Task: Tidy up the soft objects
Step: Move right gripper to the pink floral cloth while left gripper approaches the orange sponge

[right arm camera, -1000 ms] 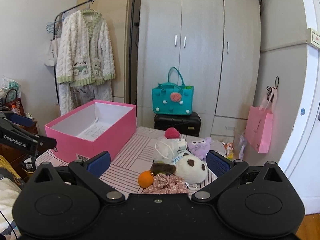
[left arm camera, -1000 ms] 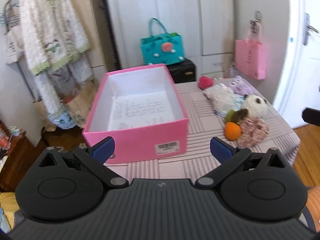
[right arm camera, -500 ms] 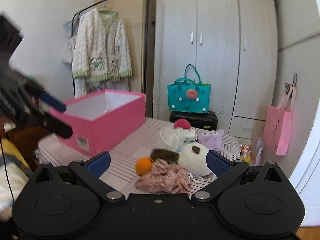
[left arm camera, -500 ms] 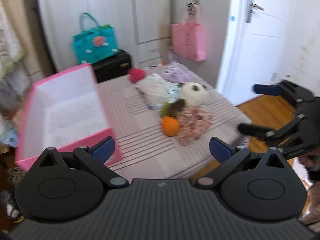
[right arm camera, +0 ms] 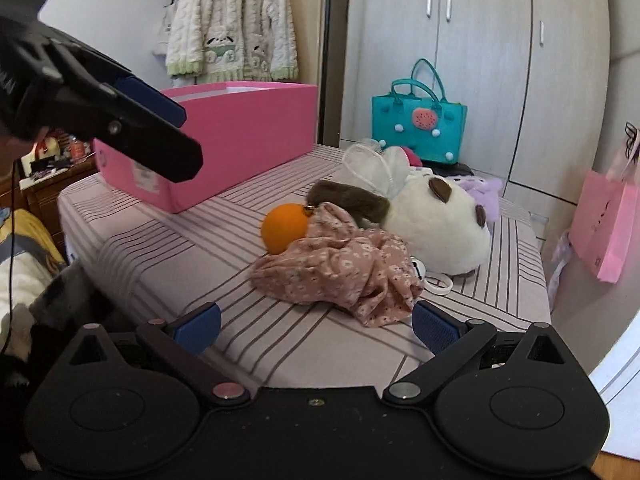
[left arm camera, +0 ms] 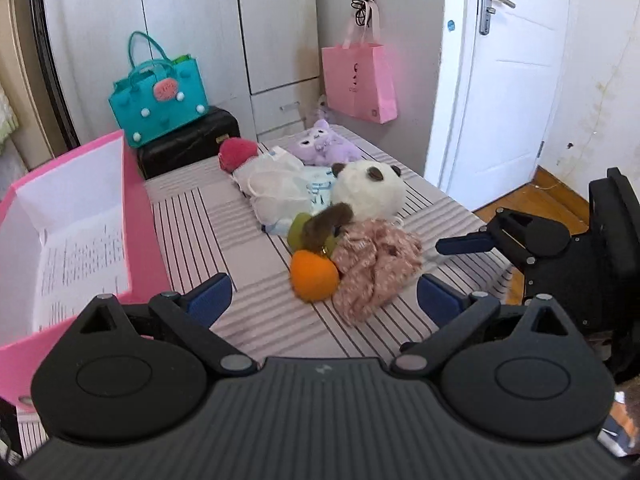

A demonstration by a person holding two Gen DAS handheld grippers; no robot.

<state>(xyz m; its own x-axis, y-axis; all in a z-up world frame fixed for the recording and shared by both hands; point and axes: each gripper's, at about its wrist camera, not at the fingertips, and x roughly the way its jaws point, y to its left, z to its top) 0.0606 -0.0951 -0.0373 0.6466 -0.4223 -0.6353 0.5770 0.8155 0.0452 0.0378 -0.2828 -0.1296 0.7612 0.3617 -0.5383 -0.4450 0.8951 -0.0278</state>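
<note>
Where the striped table [left arm camera: 208, 216] begins at left, a pink box [left arm camera: 136, 216], open, white inside. Mid-table, heaped and touching: orange ball [left arm camera: 314, 280], crumpled pink floral cloth [left arm camera: 376, 264], white plush [left arm camera: 368, 192] with brown ears. Left gripper [left arm camera: 324, 296] spread wide, empty; right gripper [right arm camera: 316, 326] likewise, empty, before the cloth.

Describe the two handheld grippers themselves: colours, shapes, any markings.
Both look alike. The left gripper and right gripper have matte black bodies with a ribbed centre, two round discs, angular black linkage arms on silver pivot pins, and flat blue pads on the fingers. No legible marking or sleeve shows; a thin dark cable hangs at the right view's left edge.
</note>
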